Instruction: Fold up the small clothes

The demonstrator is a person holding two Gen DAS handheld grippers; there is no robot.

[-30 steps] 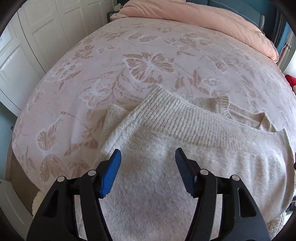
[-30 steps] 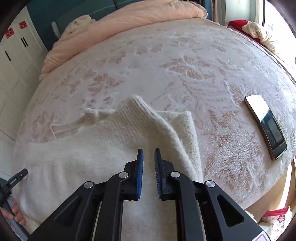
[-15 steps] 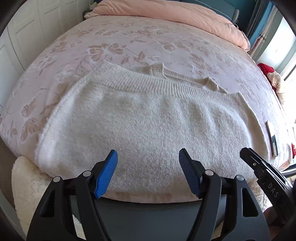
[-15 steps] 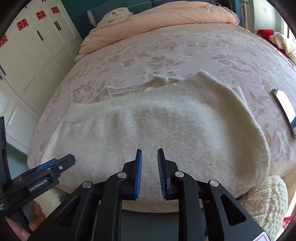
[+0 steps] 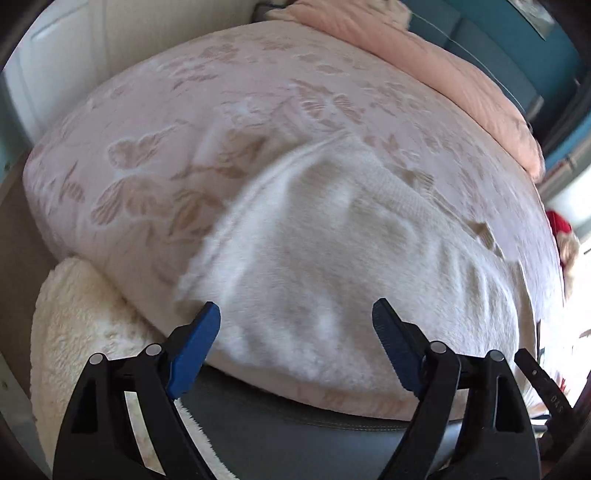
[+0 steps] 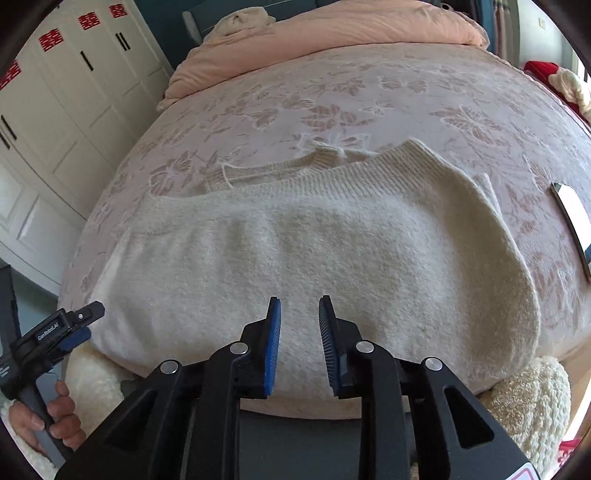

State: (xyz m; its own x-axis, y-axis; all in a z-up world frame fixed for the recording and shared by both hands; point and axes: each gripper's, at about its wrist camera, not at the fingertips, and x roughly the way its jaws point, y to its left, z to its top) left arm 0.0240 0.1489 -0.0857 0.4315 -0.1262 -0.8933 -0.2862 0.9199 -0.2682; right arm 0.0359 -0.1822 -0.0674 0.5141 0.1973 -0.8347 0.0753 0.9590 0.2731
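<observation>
A cream knitted sweater (image 6: 295, 251) lies folded in half on the bed near its front edge, ribbed hem and collar toward the far side. It also shows in the left wrist view (image 5: 332, 251), blurred by motion. My left gripper (image 5: 295, 332) is open wide and empty, hovering just off the sweater's near left edge. It also shows at the lower left of the right wrist view (image 6: 70, 325), held in a hand. My right gripper (image 6: 299, 332) is slightly open and empty, over the sweater's near edge at the middle.
The bed has a pink butterfly-print cover (image 6: 369, 99) and a peach duvet (image 6: 332, 29) at the head. A phone (image 6: 572, 221) lies on the bed right of the sweater. A fluffy cream rug (image 5: 85, 325) lies below the bed edge. White wardrobes (image 6: 55, 110) stand left.
Both grippers have pulled back from over the sweater to the bed's near edge. The left one has swung left. The right gripper has opened a little.
</observation>
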